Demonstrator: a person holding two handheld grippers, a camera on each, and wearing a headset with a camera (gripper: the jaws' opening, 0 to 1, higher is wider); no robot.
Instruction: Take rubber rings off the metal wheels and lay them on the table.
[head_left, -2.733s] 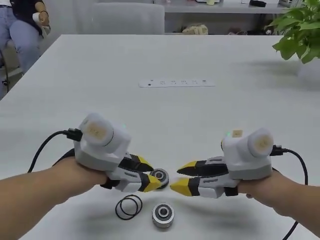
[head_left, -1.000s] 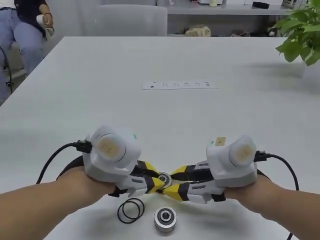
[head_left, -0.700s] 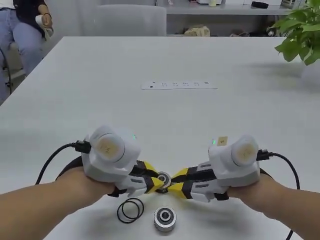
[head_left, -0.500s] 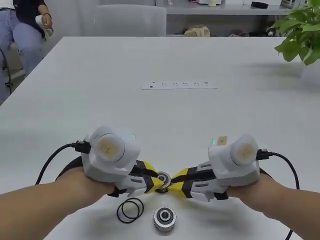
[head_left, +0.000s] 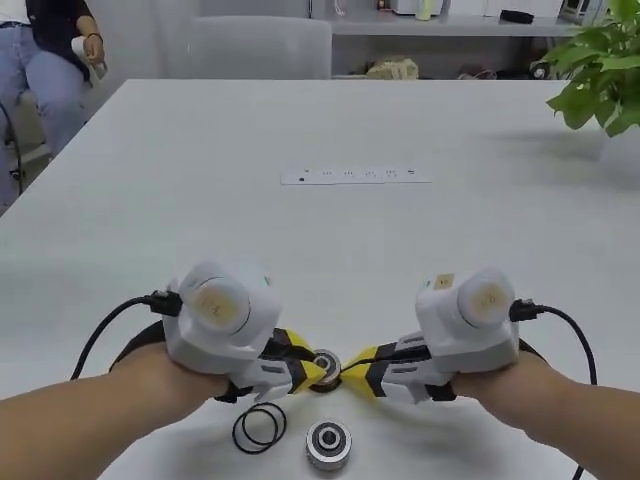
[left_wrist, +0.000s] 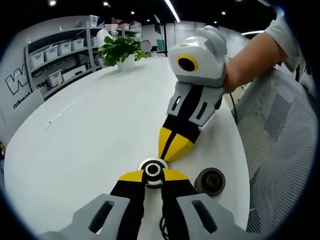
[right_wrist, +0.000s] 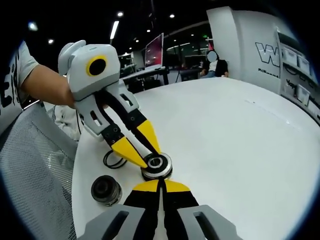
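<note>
A small metal wheel (head_left: 326, 360) with a black rubber ring on its rim stands on the white table (head_left: 320, 240) near the front edge. My left gripper (head_left: 318, 371) is shut on this wheel, one yellow tip on each side (left_wrist: 152, 175). From the right, my right gripper (head_left: 352, 368) meets it with its jaws pressed together. Their tips pinch the black ring at the wheel's near rim (right_wrist: 160, 184). In the left gripper view the right gripper (left_wrist: 168, 150) points down at the wheel (left_wrist: 152, 167).
A second wheel (head_left: 328, 443) stands nearer the table's front edge, with two loose black rings (head_left: 258, 427) lying to its left. A white power strip (head_left: 355, 176) lies mid-table. A plant (head_left: 600, 75) is at the far right, a chair (head_left: 260, 45) and a seated person (head_left: 40, 60) beyond.
The right gripper, open and apart from the wheel 2.7 s ago, has come in to the wheel and shut at its rim. The left gripper has kept its hold. Little moved over the last second.
</note>
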